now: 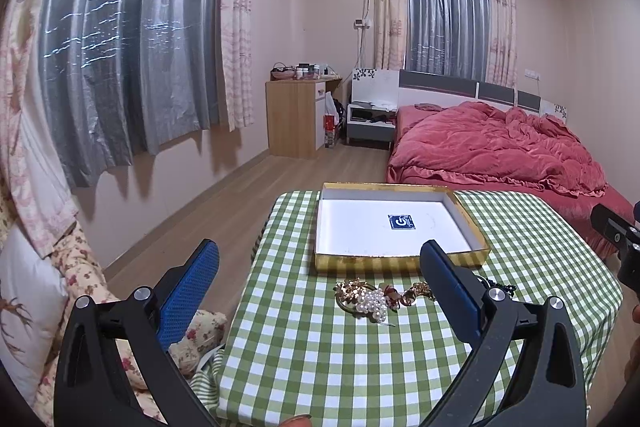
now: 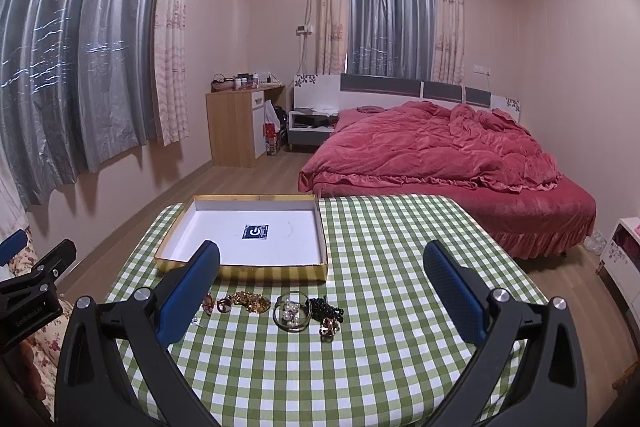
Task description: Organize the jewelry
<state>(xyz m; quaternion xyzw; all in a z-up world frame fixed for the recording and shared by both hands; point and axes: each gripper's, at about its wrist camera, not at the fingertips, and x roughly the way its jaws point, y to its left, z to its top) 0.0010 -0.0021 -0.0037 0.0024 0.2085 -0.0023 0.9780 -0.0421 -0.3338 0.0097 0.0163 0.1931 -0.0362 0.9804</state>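
Both tongs, left (image 1: pixel 320 267) and right (image 2: pixel 320 267), are held open, empty. Jewelry (image 2: pixel 276 309) is laid lower centre on the checked worktop (image 2: pixel 380 367), just before a gold-edged box (image 2: pixel 244 271).

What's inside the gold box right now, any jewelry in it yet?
No jewelry shows in the gold box: only its white floor with a blue square label and a faint thin mark. The near-left corner is hidden behind the right gripper's finger. The jewelry pieces lie on the tablecloth in front.
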